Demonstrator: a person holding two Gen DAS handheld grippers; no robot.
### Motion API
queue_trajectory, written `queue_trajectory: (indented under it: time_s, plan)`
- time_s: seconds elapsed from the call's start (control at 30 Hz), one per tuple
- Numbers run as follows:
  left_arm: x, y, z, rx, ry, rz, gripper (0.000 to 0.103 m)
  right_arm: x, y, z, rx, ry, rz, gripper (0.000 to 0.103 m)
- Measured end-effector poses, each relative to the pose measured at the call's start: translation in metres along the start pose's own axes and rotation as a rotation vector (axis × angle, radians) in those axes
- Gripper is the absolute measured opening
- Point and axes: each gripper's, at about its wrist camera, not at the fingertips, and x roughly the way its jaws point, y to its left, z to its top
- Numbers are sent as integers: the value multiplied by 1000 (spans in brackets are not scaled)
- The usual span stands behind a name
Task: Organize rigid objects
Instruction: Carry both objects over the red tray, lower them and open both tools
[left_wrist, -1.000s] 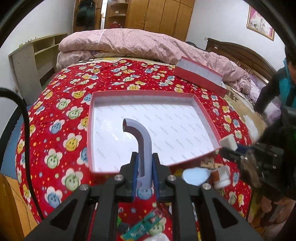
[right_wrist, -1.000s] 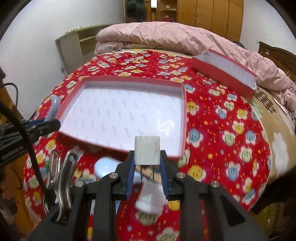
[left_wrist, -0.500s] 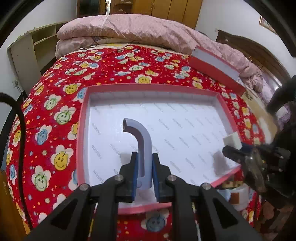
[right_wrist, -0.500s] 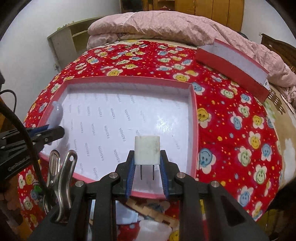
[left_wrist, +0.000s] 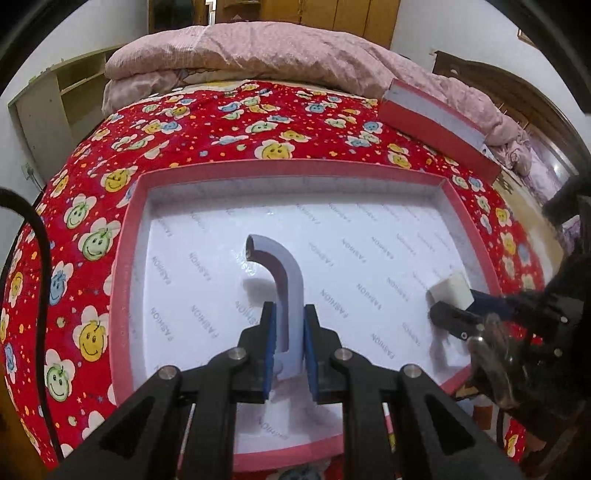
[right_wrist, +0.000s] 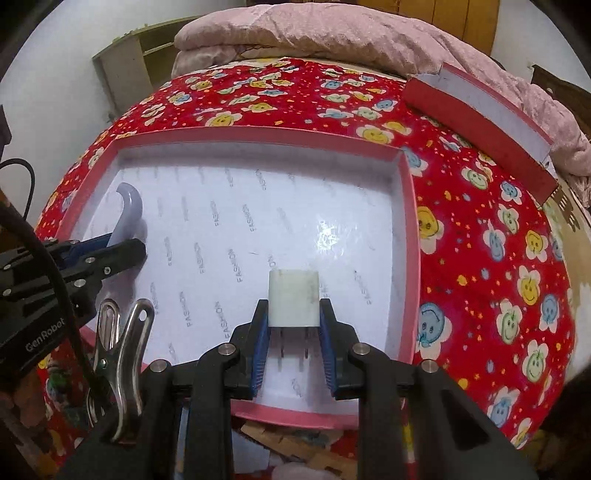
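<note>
Glossy white printed-paper lining of the pink cardboard box (right_wrist: 408, 236); smooth lilac plastic hook (left_wrist: 284, 280); matt white plastic charger plug (right_wrist: 293, 302); shiny metal spring clamp (right_wrist: 122, 354); red flowered cloth bedspread (right_wrist: 498, 258).

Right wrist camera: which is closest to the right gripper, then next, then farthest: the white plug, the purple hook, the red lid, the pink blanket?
From the right gripper:
1. White plug, held between its jaws.
2. Purple hook, left, over the box, in the left gripper.
3. Red lid, far right on the bedspread.
4. Pink blanket, bunched at the far end of the bed.
</note>
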Motion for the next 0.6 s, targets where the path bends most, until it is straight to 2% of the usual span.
queue_trajectory:
  time_s: [0.13, 0.23, 0.3, 0.37, 0.47, 0.57, 0.6]
  plan:
    - [0, -1, 2, -11, 5, 9, 15, 1, 0, 1, 0, -9, 2, 27]
    - [-1, -3, 3, -5, 14, 10, 15, 0, 0, 1, -3, -13, 10, 31]
    - [-2, -5, 2, 4, 17, 17, 19, -1, 1, 0, -5, -16, 13, 31]
    - [-3, -8, 1, 18, 14, 35, 33, -1, 0, 0, 7, -21, 21, 32]
    - [-6, -13, -1, 46, 0, 58, 47, -2, -2, 0, 21, -23, 38, 32]
    - [-11, -17, -3, 66, -24, 77, 58, -5, 0, -1, 11, -18, 48, 32]
    - [-13, -19, -4, 73, -29, 79, 59, -8, 2, -2, 5, -23, 54, 32]
